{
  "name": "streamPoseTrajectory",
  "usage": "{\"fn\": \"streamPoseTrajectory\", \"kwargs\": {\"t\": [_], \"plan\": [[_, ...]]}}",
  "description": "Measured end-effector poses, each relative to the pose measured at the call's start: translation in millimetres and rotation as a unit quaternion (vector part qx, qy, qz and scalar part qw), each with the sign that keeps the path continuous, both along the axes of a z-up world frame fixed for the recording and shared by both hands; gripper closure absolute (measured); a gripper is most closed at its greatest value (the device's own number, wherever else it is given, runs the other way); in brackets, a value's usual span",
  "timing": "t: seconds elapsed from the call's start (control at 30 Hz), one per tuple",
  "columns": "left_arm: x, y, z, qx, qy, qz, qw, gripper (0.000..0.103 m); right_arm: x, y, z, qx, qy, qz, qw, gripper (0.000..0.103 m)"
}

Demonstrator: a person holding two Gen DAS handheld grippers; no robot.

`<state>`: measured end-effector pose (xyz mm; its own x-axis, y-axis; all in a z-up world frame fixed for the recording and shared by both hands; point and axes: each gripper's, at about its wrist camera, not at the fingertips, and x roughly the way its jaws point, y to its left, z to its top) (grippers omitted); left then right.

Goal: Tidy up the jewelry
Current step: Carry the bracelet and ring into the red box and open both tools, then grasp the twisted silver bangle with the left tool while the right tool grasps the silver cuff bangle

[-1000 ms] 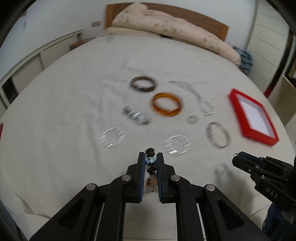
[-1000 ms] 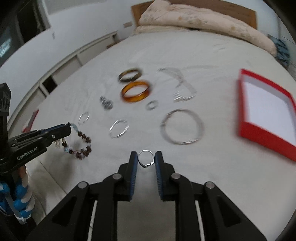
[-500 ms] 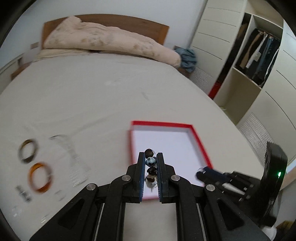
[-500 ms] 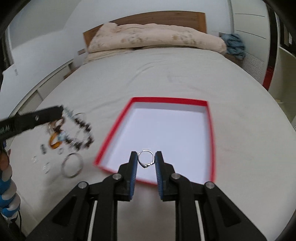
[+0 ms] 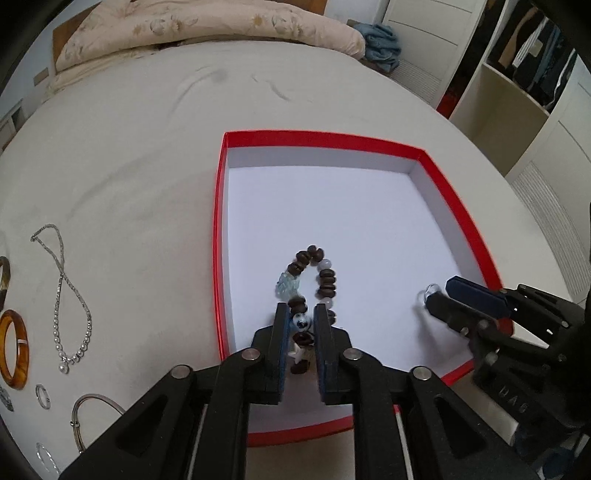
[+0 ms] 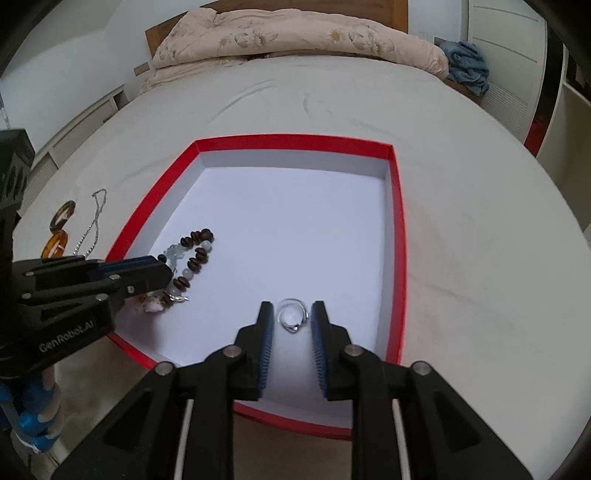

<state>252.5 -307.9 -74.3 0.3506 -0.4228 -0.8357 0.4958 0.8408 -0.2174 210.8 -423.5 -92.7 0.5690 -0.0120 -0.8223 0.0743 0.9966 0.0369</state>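
Observation:
A shallow red box (image 5: 221, 236) with a white floor lies on the bed. My left gripper (image 5: 301, 308) hangs over its near left part, jaws opening. The brown and pale beaded bracelet (image 5: 317, 273) runs between them and lies looped on the floor, and the pads no longer squeeze it. My right gripper (image 6: 291, 308) is over the near middle of the red box (image 6: 398, 236), jaws opening too. A small silver ring (image 6: 292, 316) rests loose on the floor between them. Each view shows the other tool: the right gripper (image 5: 437, 299) and the left gripper (image 6: 162, 267).
Left of the box on the sheet lie a silver necklace (image 5: 61, 295), an amber bangle (image 5: 14, 349), a small ring (image 5: 43, 396) and a thin silver bangle (image 5: 92, 408). A folded quilt (image 5: 207, 22) is at the headboard. Open wardrobe shelves (image 5: 517, 74) stand right of the bed.
Both grippers swung right from the spread of jewelry to above the red box. Their jaws widened, and the bracelet and the ring now rest on the box floor.

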Motion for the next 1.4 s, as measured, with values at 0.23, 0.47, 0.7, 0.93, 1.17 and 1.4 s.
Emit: {"fn": "streamPoseTrajectory", "kwargs": {"t": [0.23,0.47,0.7,0.93,1.17,1.4], "plan": [[-33,45,40,-0.021,-0.042,0.019,0.9987,0.068,-24,4,31,0.000,-0.023,-0.011,1.000,0.064],[-74,147,55,0.016,-0.056,0.061,0.9964,0.068,-62,67,62,0.037,-0.051,0.019,0.998,0.064],[-78,277,30,0.061,-0.041,0.157,0.9848,0.068,-70,156,45,0.066,-0.031,0.081,0.994,0.064],[-64,378,0,0.076,-0.014,0.241,0.9675,0.069,-44,236,10,0.074,0.005,0.142,0.987,0.065],[-45,404,-22,0.060,0.004,0.275,0.9595,0.074,-10,266,-11,0.053,0.018,0.152,0.987,0.071],[-31,398,-29,0.070,0.000,0.255,0.9644,0.080,16,279,-36,0.044,0.046,0.156,0.986,0.085]]}}
